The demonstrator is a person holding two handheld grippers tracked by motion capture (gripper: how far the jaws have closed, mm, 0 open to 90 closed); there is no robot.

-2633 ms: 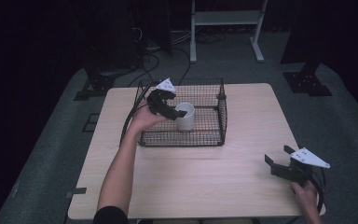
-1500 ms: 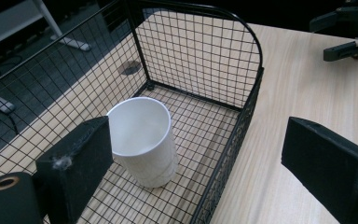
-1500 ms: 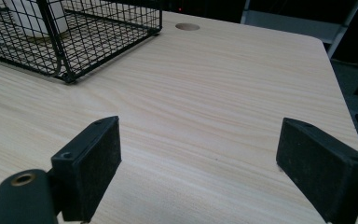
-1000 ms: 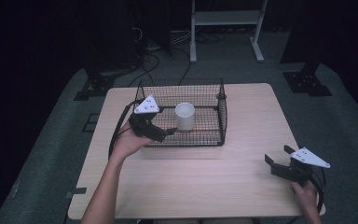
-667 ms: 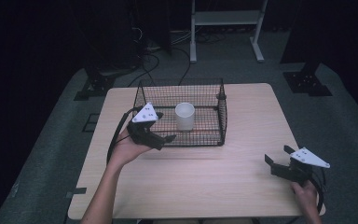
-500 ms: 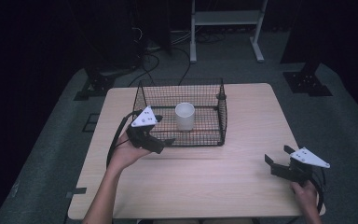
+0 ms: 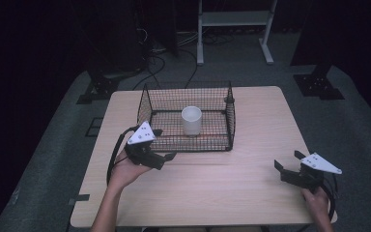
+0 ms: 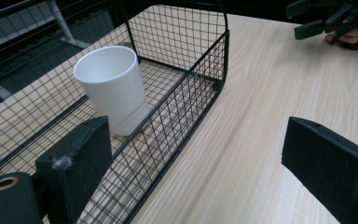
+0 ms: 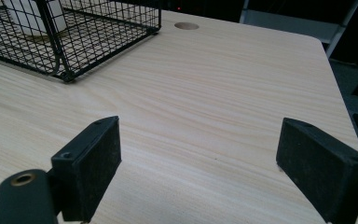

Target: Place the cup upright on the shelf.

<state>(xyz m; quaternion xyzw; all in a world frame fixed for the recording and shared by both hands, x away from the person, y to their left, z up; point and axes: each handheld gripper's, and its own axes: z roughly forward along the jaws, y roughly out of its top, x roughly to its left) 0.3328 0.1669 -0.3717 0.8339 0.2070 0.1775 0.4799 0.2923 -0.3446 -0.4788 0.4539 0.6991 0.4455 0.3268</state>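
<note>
Pale wood grain runs across the worktop (image 7: 251, 145), and on its far half sits a black wire basket (image 7: 186, 145), open at the top; inside it a white cup (image 7: 191, 120) stands upright on the mesh floor, mouth up, roughly central and clear of all four walls; the left gripper (image 7: 162, 152) hangs just outside the basket's near-left corner, held in the person's left hand (image 7: 123, 169), grey three-cornered plate on top, cable looping down toward the forearm; its jaws are spread wide and hold nothing; in the left gripper view one jaw lies over the basket's mesh and the other over bare wood, with the near wall of the basket running between them and the cup beyond, behind the wire; over on the near-right corner of the worktop the right gripper (image 7: 286, 163) sits low above the wood, gripped by the right hand (image 7: 316, 200) at the table edge, well apart from the basket; its jaws are spread wide too, nothing between them but plain worktop; the right gripper view looks across open wood to the basket's corner, a sliver of the cup showing through the mesh, and a round hole (image 9: 186, 25) in the worktop further on; past the table, dark floor, trailing cables (image 7: 174, 46) and the legs of a white stand (image 7: 234, 19).
</note>
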